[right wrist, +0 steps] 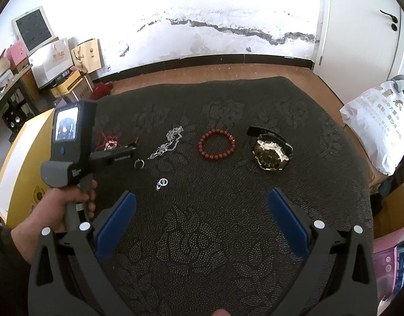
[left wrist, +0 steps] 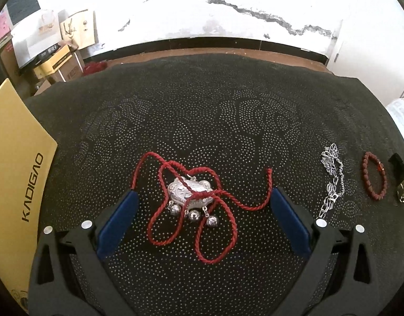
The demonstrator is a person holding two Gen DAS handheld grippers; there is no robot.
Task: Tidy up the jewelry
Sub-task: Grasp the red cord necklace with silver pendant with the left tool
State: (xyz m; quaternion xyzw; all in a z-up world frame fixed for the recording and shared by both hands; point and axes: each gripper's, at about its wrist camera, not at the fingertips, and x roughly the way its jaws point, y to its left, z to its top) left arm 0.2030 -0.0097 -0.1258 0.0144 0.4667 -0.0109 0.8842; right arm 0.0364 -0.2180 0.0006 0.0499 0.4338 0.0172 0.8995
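A: On the dark dotted mat (right wrist: 228,210), near its left edge: red cord necklace (left wrist: 191,192), silver lock pendant (left wrist: 187,191) with three small bells hanging off its near side. Cord lies in loose loops, crossing over the pendant.

B: Left gripper (left wrist: 202,200)?

A: Jaws spread wide, nothing held. Blue pads (left wrist: 117,226) sit either side of the cord tangle. Cord passes just beside the left pad tip; contact with the mat or cord, cannot tell.

B: Right gripper (right wrist: 202,226)?

A: Also wide apart, empty, over bare mat toward the near edge. Well apart from all jewelry.

B: Rest of the row?

A: Going toward the right edge from the necklace: silver chain (right wrist: 167,142) in a loose heap, red bead bracelet (right wrist: 217,144) lying flat as a ring, then gold-faced watch (right wrist: 269,152) with black strap, nearest the right edge. None touching each other.

B: Small stuff?

A: Silver ring (right wrist: 139,163) just beside the near end of the chain. Small silver earring or charm (right wrist: 162,183) nearer still, apart from the ring; too small to say which.

B: Anything off the mat?

A: Yellow box (left wrist: 15,173) printed KADIGAO along the mat's left edge. A person's hand (right wrist: 57,205) grips the left device's handle.
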